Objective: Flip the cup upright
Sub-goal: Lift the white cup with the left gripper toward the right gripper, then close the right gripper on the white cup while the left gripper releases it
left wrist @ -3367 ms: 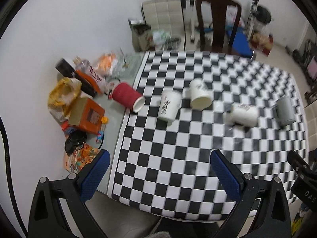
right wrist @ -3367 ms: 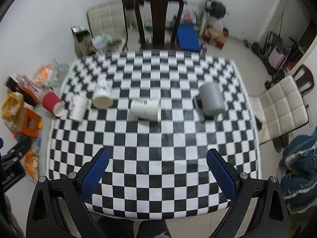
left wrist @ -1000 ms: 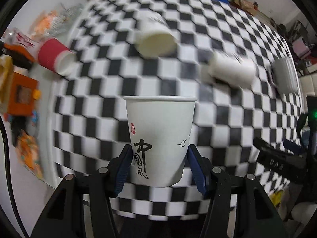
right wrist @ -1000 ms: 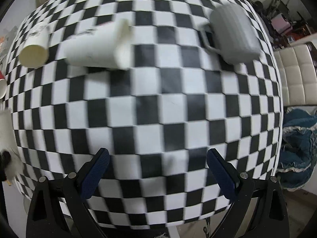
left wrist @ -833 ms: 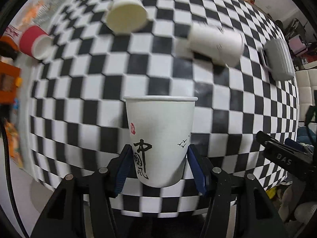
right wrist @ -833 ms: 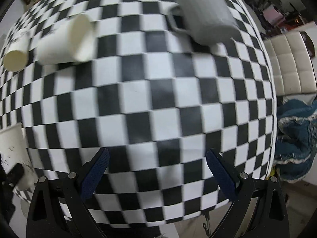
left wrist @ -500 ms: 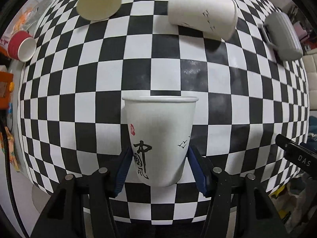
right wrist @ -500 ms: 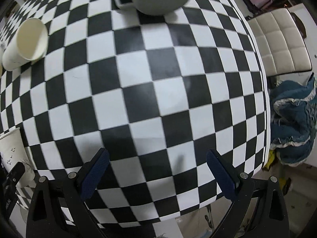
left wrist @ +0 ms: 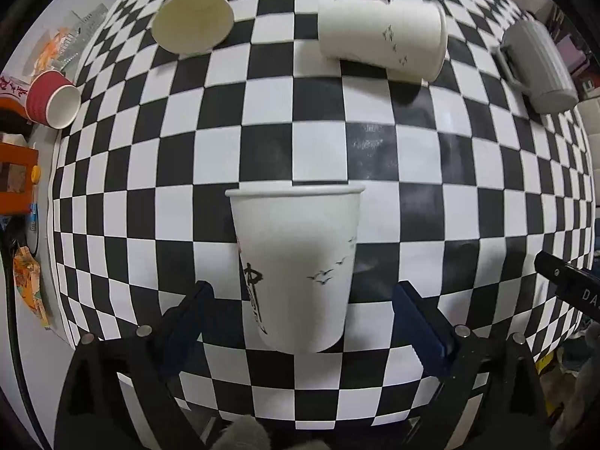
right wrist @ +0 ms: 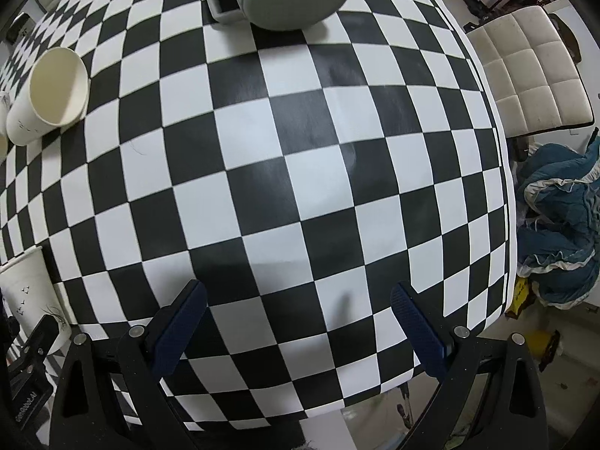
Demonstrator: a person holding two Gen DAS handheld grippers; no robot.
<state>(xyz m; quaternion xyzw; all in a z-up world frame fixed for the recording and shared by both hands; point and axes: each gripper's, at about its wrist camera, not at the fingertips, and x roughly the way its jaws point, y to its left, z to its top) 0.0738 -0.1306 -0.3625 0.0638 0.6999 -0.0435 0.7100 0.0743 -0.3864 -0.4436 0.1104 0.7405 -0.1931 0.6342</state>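
A white paper cup with black calligraphy (left wrist: 296, 266) stands upright on the checkered table (left wrist: 150, 202). My left gripper (left wrist: 305, 318) is open around it, with a gap between each pad and the cup wall. The same cup shows at the left edge of the right wrist view (right wrist: 28, 296). My right gripper (right wrist: 300, 322) is open and empty over the table's near right part. Two more white paper cups (left wrist: 193, 24) (left wrist: 382, 43) lie on their sides at the far side. A grey mug (left wrist: 536, 67) lies on its side at the far right.
A red paper cup (left wrist: 52, 99) lies on its side off the cloth's left edge, beside snack packets and an orange box (left wrist: 17, 176). A white padded chair (right wrist: 532, 71) and blue clothing (right wrist: 558, 225) are beyond the table's right edge.
My left gripper has opened and let go of the cup, which now stands on the table. My right gripper has come lower and closer to the grey mug.
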